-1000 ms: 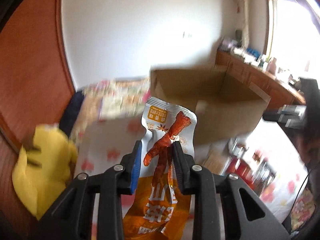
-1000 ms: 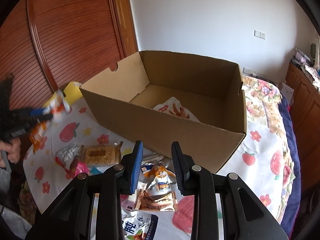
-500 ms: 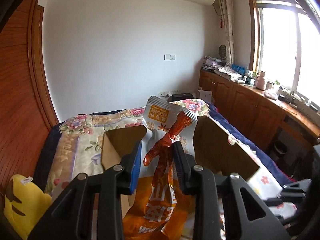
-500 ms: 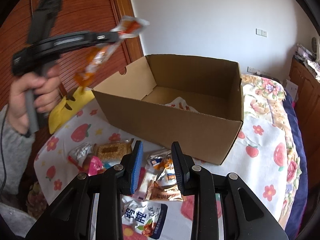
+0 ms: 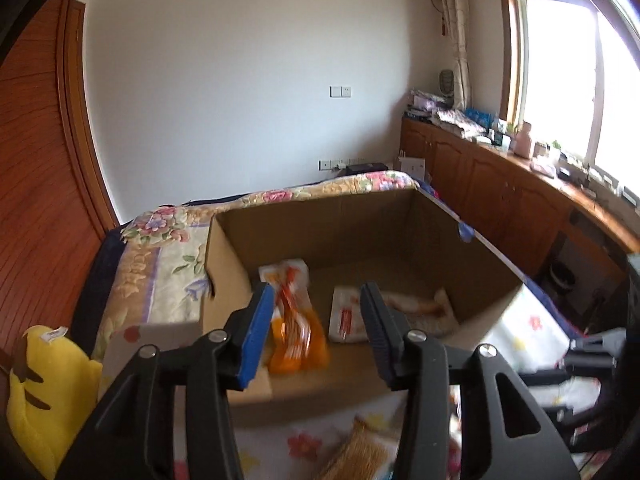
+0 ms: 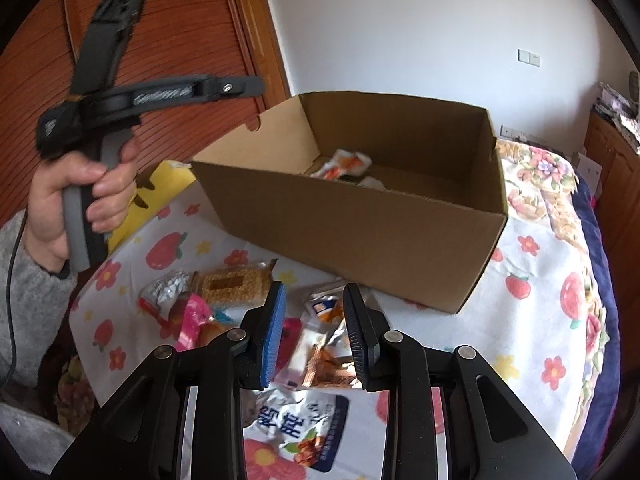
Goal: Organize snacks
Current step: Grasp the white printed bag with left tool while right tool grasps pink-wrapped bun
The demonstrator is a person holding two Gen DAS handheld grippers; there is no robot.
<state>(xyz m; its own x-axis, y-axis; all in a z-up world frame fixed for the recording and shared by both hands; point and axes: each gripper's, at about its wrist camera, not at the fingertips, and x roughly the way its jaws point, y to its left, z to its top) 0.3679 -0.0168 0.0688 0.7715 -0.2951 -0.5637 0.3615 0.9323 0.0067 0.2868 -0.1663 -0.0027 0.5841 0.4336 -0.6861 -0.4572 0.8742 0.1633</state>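
Moved: the orange packet (image 5: 294,328), clamped in the left hand-held gripper (image 5: 316,336) half a second ago, now lies in the box (image 5: 320,216); those jaws stand apart, empty
Right hand-held gripper (image 6: 314,332): apart, above loose packets (image 6: 320,364) on the surface
Risk: closing on overlapping packets may lift two, or slip off glossy foil

Left wrist view close above the cardboard box (image 5: 420,216), right wrist view farther back, same box shared.

Black plastic frames with silver screw heads are seen on the left gripper (image 5: 316,328) and right gripper (image 6: 314,334); one blue pad (image 6: 275,332) is fitted to each; a bare hand (image 6: 76,196), grey knitted sleeve (image 6: 28,296) and thin black cable (image 6: 14,280) are shown.
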